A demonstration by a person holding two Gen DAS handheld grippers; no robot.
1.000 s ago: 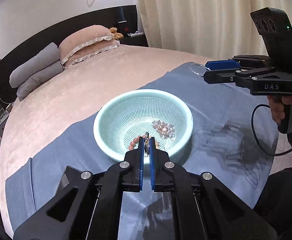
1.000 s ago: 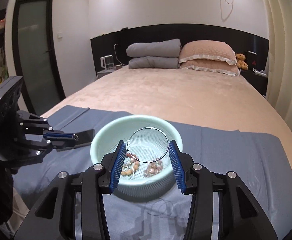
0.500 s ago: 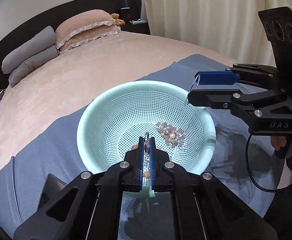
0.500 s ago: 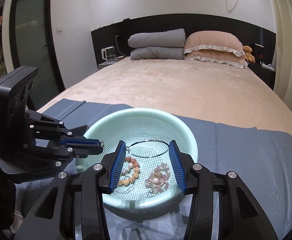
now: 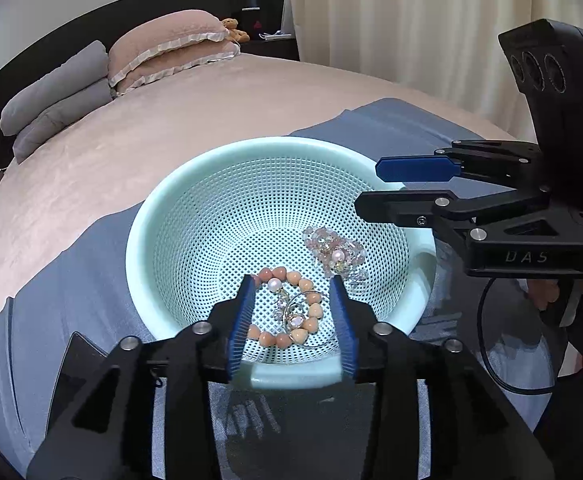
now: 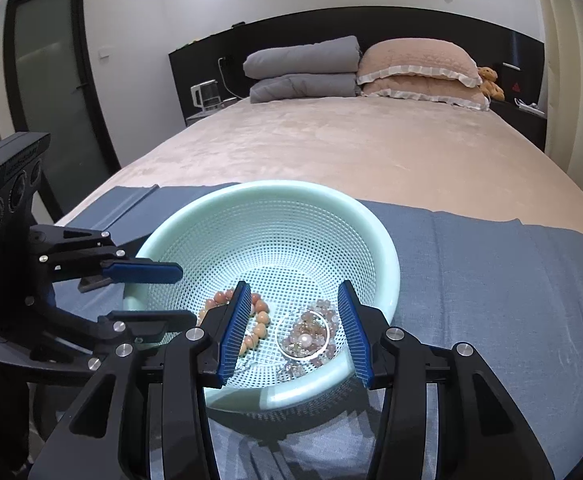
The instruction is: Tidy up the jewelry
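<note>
Over the basket [image 5: 179, 216], the left gripper [image 5: 295, 322] was opening, the right gripper [image 6: 297, 330] empty; lowered fingers could snag beads [image 5: 287, 308]

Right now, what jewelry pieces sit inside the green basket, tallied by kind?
Inside the mint-green basket:
Beaded bracelets: 2 (peach bead bracelet, pale pink bead bracelet)
Thin metal hoops: 1 (silver hoop, lying over the pale pink beads)
Small charm or earring pieces: 1 (small charm piece, too tangled to separate further)
Total: 4
</note>
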